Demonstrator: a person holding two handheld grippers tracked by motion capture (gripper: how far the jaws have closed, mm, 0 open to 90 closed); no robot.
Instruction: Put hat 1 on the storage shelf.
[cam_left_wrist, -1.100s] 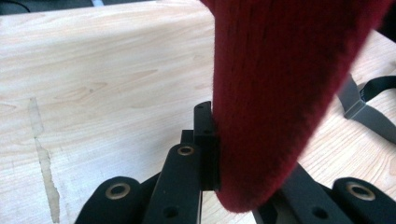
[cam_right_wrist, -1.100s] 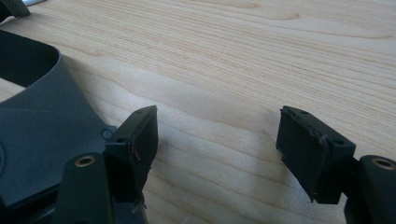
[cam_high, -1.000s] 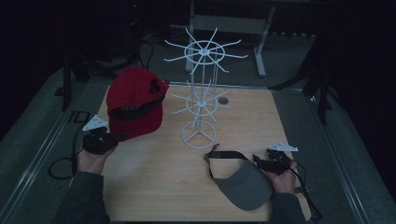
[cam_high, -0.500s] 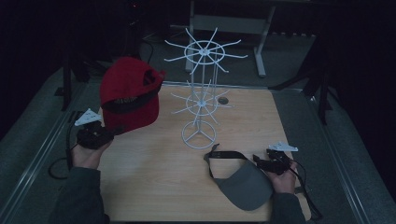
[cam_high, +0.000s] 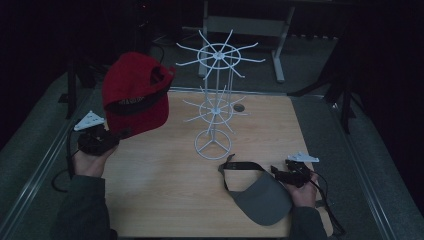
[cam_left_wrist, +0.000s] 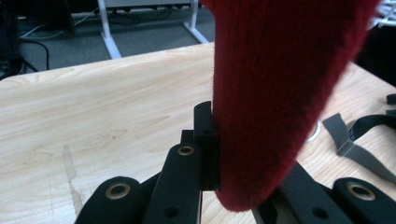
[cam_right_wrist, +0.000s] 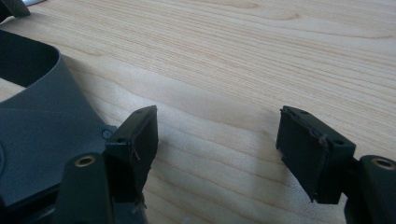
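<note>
One red cap (cam_high: 134, 95) hangs clamped in the left gripper (cam_high: 107, 137) above the table (cam_high: 165, 200), while one grey visor (cam_high: 260, 195) lies beside the right gripper (cam_high: 280, 172), jaws apart, near one white wire rack (cam_high: 216, 100).

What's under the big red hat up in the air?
Below the red knitted cap is the left tool, pinching the cap's lower edge, and bare light wooden table. The cap covers the table edge behind it, so nothing can be told there.
</note>
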